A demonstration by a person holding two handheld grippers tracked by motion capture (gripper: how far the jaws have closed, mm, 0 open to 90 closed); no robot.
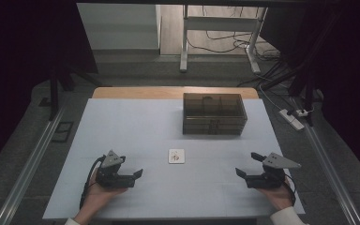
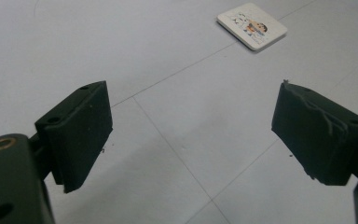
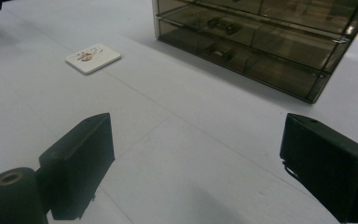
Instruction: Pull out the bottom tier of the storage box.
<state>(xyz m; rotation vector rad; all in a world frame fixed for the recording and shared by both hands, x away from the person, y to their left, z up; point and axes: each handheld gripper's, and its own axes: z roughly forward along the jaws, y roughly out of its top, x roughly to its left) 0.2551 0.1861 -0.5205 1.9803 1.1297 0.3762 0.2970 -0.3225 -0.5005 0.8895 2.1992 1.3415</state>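
Left tongs [image 1: 130, 174]: rested low on the near left of the counter [image 1: 136, 122], held in the person's left hand [image 1: 96, 193]; jaws stood wide apart with nothing between them, pointing toward the middle.

Right tongs [image 1: 249, 165]: rested on the near right of the counter in the right hand [image 1: 277, 194]; jaws spread as wide as they go, empty, aimed inward and toward the far side.

Card [image 1: 176, 156]: lay flat on the counter between the two tongs and a little farther out, well apart from both, touching neither.

Card, look: a small white square tile with rounded corners and a visible white edge; a small colour picture of a cartoon-like figure was printed on its top face, too small to read further.

Card, handling: it looked light, stiff and thin, probably smooth on top, so it could skid on the counter if pushed. Lying flat, it offered little to pinch; the likeliest hold was across two opposite edges, or one jaw slipped under a lifted edge.

Drawer box [image 1: 214, 113]: stood beyond the card toward the far right, a smoky see-through case of stacked shallow drawers with dividers and a few small dark items inside; all drawers appeared closed.
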